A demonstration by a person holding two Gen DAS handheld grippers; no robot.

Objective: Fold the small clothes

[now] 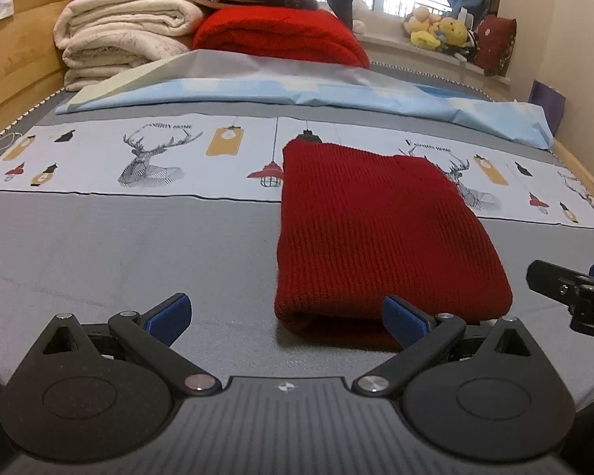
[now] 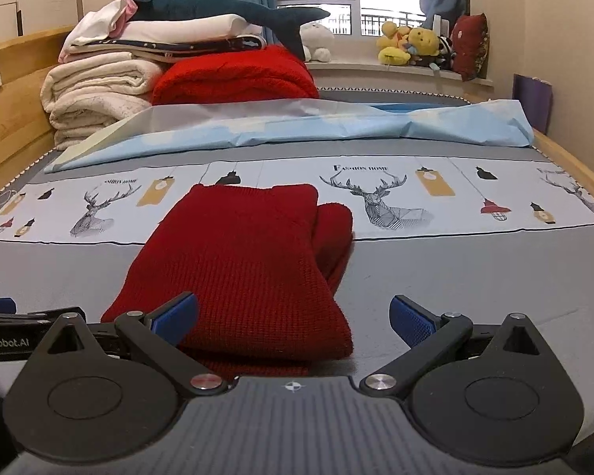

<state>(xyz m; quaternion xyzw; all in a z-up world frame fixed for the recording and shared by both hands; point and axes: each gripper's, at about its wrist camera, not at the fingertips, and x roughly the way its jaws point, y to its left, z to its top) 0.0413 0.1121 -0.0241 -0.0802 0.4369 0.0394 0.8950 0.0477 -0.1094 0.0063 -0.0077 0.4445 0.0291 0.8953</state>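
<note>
Readable text: "FASHION HOME" printed above the stag drawings on the pale printed band [image 2: 455,198] of the grey bed sheet [image 1: 118,257]; partial "enRobot.AI" on the black body of the other gripper at the left edge of the right wrist view.

Left gripper [image 1: 287,316]: blue-padded fingers spread wide, nothing between them. Its right pad sits at the near edge of the folded dark red knit sweater [image 1: 376,229]; contact can't be confirmed. Its left pad is over bare grey sheet left of the sweater.

Right gripper [image 2: 293,316]: fingers equally wide apart, holding nothing. Its left pad overlaps the sweater's near left corner in view; its right pad is well clear, to the sweater's right.

Sweater: ribbed knit, folded into a compact rectangle, lying flat on the sheet, far end reaching onto the printed band. On its right side a lower folded layer sticks out from under the top layer. Both grippers are at its near end.
</note>
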